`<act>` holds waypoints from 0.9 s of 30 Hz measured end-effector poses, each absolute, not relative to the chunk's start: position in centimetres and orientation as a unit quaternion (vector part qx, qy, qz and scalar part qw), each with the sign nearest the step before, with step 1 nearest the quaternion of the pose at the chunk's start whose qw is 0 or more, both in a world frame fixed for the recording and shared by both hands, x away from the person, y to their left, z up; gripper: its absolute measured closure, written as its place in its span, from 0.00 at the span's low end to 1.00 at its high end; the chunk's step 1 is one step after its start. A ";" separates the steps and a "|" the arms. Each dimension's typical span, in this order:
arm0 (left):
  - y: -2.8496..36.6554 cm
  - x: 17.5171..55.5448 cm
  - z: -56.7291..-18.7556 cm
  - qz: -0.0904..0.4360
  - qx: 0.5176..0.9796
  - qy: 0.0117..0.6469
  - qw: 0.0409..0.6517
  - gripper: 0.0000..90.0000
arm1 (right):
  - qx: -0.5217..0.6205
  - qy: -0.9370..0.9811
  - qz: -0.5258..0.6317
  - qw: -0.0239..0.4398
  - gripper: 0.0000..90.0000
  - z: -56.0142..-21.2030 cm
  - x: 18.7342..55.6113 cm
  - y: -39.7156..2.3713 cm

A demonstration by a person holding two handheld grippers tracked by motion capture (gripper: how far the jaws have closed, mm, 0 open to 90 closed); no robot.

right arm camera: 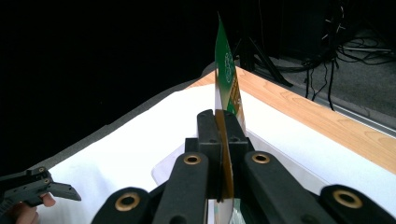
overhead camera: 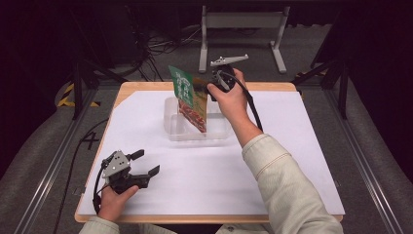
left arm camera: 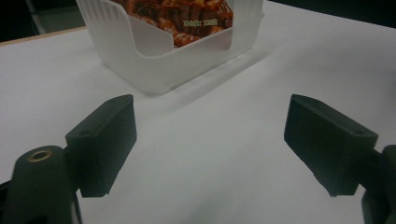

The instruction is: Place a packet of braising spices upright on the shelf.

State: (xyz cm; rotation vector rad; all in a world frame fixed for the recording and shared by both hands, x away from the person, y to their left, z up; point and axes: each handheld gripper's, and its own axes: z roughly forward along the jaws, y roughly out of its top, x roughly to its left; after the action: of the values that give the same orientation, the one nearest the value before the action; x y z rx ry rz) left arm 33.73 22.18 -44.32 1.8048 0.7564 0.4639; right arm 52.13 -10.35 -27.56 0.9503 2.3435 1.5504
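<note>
The right gripper [overhead camera: 214, 87] fingers are pinching the food pouch [overhead camera: 191, 99], hanging into the clear bin [overhead camera: 175, 132] mid-surface; it could be snagging the rim and tipping it. The left gripper [overhead camera: 146, 163] fingers are resting spread near the front edge.

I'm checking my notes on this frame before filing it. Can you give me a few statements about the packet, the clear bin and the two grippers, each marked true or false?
1. The right gripper has its jaws closed on the green food packet. True.
2. The packet lies flat on the white sheet. False: it is held on edge, its lower end inside the clear plastic bin.
3. The left gripper has its jaws open with nothing between them. True.
4. The left gripper is touching the bin. False: it sits apart from it, near the front edge of the table.
5. The bin stands on the white sheet. True.
</note>
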 end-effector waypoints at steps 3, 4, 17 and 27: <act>22.2 33.7 -44.3 0.195 0.758 0.318 0.535 0.20 | 0.321 0.786 0.521 0.085 1.00 -27.7 52.2 -10.4; 22.2 33.7 -44.3 0.195 0.758 0.318 0.535 0.20 | 0.322 0.785 0.522 0.085 1.00 -27.8 52.2 -10.4; 22.1 33.7 -44.3 0.195 0.759 0.318 0.534 0.20 | 0.326 0.778 0.530 0.087 0.89 -28.4 52.0 -10.9; 22.1 33.7 -44.3 0.195 0.759 0.318 0.534 0.20 | 0.313 0.765 0.553 0.108 0.57 -28.7 51.8 -10.9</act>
State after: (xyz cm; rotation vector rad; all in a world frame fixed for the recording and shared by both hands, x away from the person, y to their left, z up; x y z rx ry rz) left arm 33.73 22.15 -44.31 1.8091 0.7587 0.4644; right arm 51.75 -10.85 -28.66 0.9202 2.2508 1.6278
